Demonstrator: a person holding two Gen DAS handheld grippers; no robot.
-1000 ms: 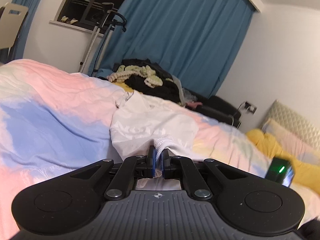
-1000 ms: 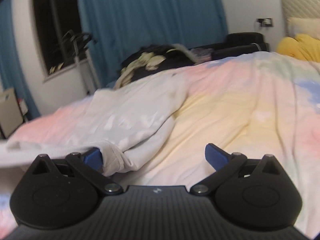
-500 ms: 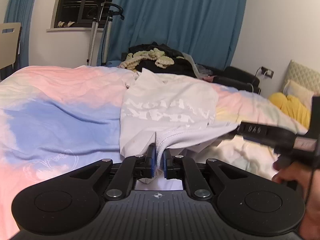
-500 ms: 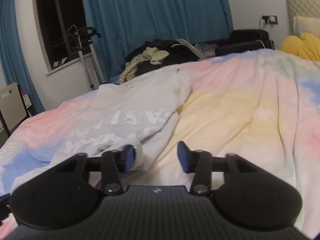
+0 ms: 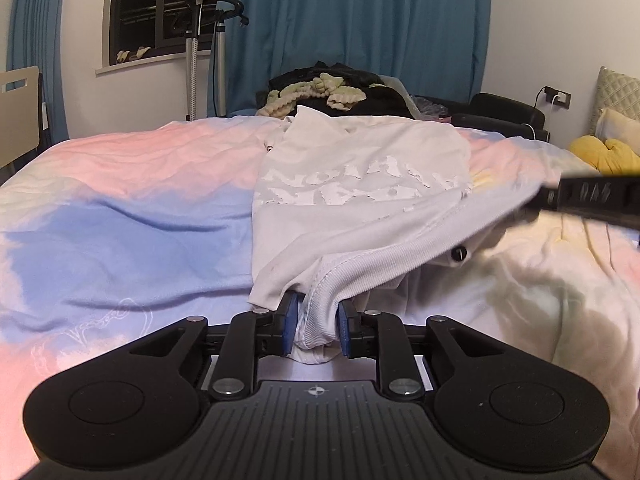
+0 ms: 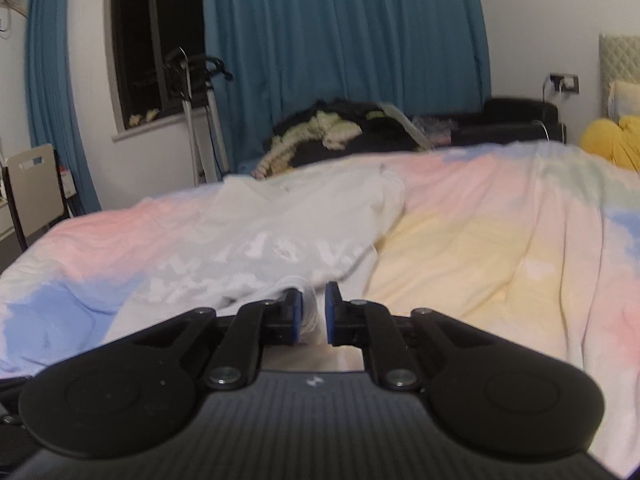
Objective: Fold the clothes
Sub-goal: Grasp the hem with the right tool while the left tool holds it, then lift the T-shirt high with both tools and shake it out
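Left gripper (image 5: 315, 322), black with blue pads, bottom centre of the left wrist view: pads pinch a bunched ribbed hem of the white cotton sweatshirt with cracked white lettering (image 5: 360, 188). Hem band runs from the pads up toward the right edge of the frame, lifted off the bedding, a small dark snap showing under it. Black body of the other tool enters at the right edge, at the far end of that band

Right gripper (image 6: 310, 314), bottom centre of the right wrist view: pads drawn close on a fold of the same sweatshirt (image 6: 280, 232); slight blur, but cloth sits between the pads

Sweatshirt lies spread in mid-frame on the pastel pink, blue and yellow quilted bedspread (image 5: 120, 208), collar end toward the top of the frame, lettering face up

Beyond the bed, upper centre: heap of dark clothes with a pale green knitted piece (image 5: 332, 90). Teal curtains (image 5: 352, 28) behind. Dark window (image 5: 160, 4) upper left, a garment steamer stand (image 5: 218, 48) beside it. Yellow cushion (image 5: 604, 154) at right edge
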